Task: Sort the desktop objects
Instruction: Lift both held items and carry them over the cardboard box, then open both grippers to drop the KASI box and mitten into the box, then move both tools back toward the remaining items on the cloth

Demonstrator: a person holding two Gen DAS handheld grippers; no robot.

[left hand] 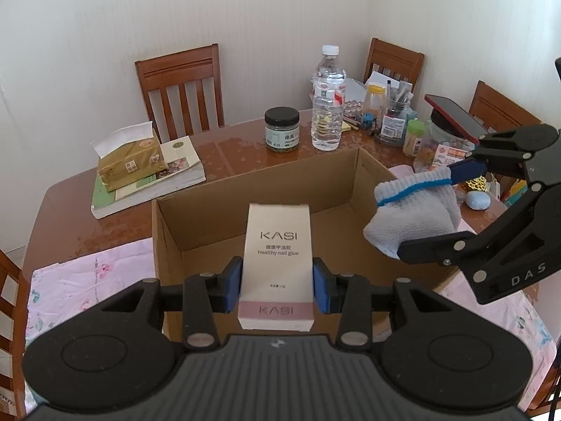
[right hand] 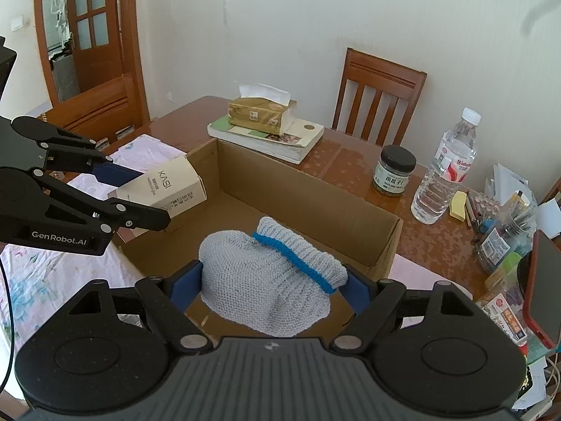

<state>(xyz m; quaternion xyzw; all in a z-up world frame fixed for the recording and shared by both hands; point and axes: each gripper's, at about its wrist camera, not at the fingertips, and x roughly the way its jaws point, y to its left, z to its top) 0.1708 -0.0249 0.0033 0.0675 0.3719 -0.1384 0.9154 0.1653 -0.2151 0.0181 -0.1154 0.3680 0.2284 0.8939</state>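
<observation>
My left gripper [left hand: 277, 282] is shut on a cream and pink KASI nail glue carton [left hand: 278, 242], held upright over the near edge of an open cardboard box [left hand: 256, 180]. In the right wrist view the same gripper [right hand: 147, 196] holds the carton [right hand: 175, 184] tilted above the cardboard box's [right hand: 301, 198] left corner. My right gripper [right hand: 273, 289] is shut on a grey knitted glove with a blue band [right hand: 259, 280], hanging over the box's inside. In the left wrist view that gripper [left hand: 440, 210] and the glove [left hand: 410, 214] sit at the box's right side.
Beyond the box on the wooden table [left hand: 238, 147] lie a tissue pack [left hand: 131, 159] on stacked books [left hand: 175, 175], a dark-lidded jar [left hand: 282, 129] and a water bottle [left hand: 328, 101]. Pen holders [left hand: 394, 115] and a red phone [left hand: 455, 115] crowd the right. Chairs [left hand: 182, 87] line the far side.
</observation>
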